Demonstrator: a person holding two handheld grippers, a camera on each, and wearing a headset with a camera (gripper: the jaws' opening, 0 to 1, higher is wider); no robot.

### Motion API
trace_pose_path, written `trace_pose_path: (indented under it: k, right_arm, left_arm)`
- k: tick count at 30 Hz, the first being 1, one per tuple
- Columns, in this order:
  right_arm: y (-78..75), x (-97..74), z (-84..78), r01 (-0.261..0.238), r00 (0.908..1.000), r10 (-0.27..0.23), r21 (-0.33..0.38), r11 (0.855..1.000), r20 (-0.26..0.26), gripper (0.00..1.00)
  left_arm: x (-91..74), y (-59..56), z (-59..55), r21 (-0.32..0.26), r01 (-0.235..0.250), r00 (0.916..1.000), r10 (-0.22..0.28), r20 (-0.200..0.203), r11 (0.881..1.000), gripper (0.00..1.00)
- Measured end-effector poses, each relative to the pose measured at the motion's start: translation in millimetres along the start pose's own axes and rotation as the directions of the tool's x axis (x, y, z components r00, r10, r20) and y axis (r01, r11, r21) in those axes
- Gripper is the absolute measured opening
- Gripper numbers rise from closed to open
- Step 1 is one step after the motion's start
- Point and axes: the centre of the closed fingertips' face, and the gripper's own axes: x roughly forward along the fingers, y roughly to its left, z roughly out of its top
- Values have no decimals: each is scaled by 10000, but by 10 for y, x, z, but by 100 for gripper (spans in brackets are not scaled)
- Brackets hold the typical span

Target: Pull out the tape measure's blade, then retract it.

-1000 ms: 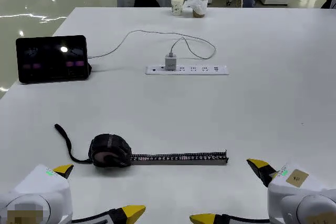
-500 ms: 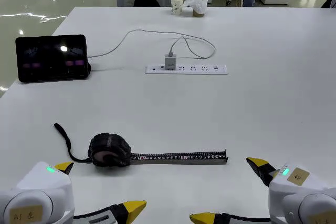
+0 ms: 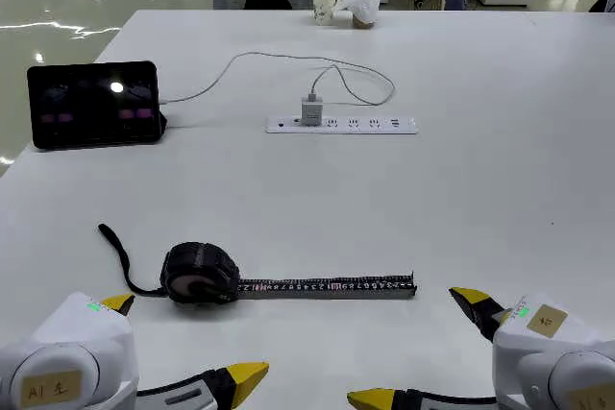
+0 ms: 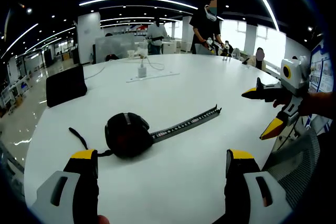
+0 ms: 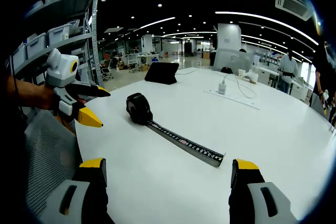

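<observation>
- The left gripper (image 3: 183, 341) sits at the lower left corner of the head view. Its yellow-tipped jaws stand wide apart and hold nothing.
- The right gripper (image 3: 420, 348) sits at the lower right corner of the head view. Its jaws are also spread wide, with nothing between them.
- Both grippers hover just short of the tape measure, one on each side of it, and neither touches it.
- The tape measure (image 3: 200, 274) lies on the white table (image 3: 480, 160) in the lower left-centre of the head view. It has a black round case and lies on its side.
- Its blade (image 3: 327, 286) is pulled out and lies flat on the table, running right from the case. The end hook points toward the right gripper but stays apart from it.
- A black wrist strap (image 3: 120, 256) trails from the case toward the left edge of the frame.
- In the left gripper view the case lies just beyond the gap between the jaws, left of centre. In the right gripper view the blade's tip is the nearest part.
- At mid-frame a white power strip (image 3: 344, 126) carries a plugged-in charger (image 3: 312, 110). A thin cable (image 3: 279, 60) loops behind them.
- At the left edge a dark tablet (image 3: 94, 106) stands propped up, with the cable running to it.
- At the top centre, near the far edge of the table, are a paper cup (image 3: 325, 9) and a clear plastic cup (image 3: 363, 2).
</observation>
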Motion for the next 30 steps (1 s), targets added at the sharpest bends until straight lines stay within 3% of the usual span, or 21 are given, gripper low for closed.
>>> trace_pose_path:
  k: [17, 30]
  right_arm:
    - [-109, 31, 19, -398, 9992, 394, -443, 9982, -104, 99]
    - [-219, 78, 21, -916, 9956, 893, -932, 9914, -295, 96]
  left_arm:
    - [114, 73, 1, -242, -321, 9995, 319, -77, 9992, 99]
    - [263, 220, 78, -483, -767, 9970, 770, 39, 9959, 99]
